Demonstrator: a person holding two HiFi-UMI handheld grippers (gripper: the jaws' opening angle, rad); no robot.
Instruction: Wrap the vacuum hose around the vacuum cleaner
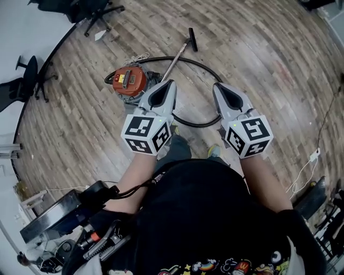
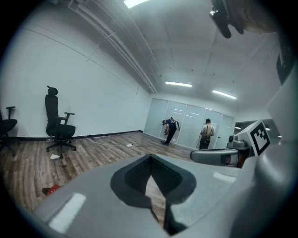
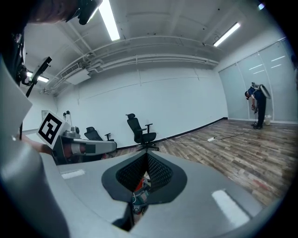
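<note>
An orange canister vacuum cleaner [image 1: 129, 80] stands on the wood floor. Its black hose [image 1: 189, 123] lies in a wide loop on the floor to the vacuum's right. The metal wand [image 1: 175, 60] runs away from me and ends in a black floor nozzle [image 1: 192, 39]. My left gripper [image 1: 167, 85] [image 2: 150, 157] and right gripper [image 1: 219, 87] [image 3: 147, 154] are held side by side in the air over the loop. Both are shut, nothing between the jaws, and neither touches the hose. A bit of the orange vacuum [image 3: 138, 187] shows through the right jaws' gap.
Black office chairs [image 1: 88, 11] [image 1: 27, 75] stand at the far left by the white wall. A white cord [image 1: 137, 58] lies behind the vacuum. A cable with a plug [image 1: 314, 156] runs at the right. Gear is stacked at the lower left [image 1: 59, 215]. Two people [image 2: 170, 130] [image 2: 205, 135] stand by the far glass wall.
</note>
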